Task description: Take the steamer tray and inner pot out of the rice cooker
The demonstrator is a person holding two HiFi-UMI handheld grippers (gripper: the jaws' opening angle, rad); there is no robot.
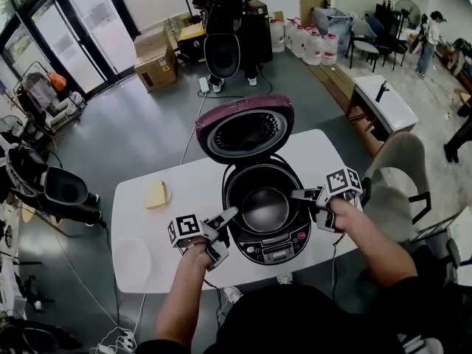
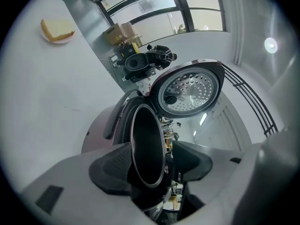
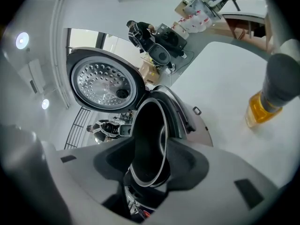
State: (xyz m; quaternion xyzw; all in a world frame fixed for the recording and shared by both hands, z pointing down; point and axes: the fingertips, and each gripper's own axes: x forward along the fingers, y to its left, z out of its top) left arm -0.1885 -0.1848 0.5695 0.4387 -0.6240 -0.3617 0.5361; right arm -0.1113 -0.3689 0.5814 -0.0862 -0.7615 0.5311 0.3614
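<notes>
The maroon rice cooker [image 1: 269,251] stands on the white table [image 1: 184,271] with its lid [image 1: 247,127] swung up. The dark inner pot [image 1: 264,205] sits inside it. My left gripper [image 1: 230,220] straddles the pot's left rim, one jaw inside the pot and one outside. In the left gripper view the rim [image 2: 161,139] runs between the pads [image 2: 112,165] with a gap beside it. My right gripper [image 1: 301,195] straddles the right rim the same way. In the right gripper view the thin rim [image 3: 161,149] lies in the gap of the right gripper [image 3: 150,168]. I see no steamer tray in the cooker.
A yellow slice on a small plate [image 1: 155,194] lies left of the cooker, and a pale round disc [image 1: 133,262] sits near the table's front left. A bottle of yellow liquid [image 3: 265,104] stands right of the cooker. A chair [image 1: 398,175] is at the table's right.
</notes>
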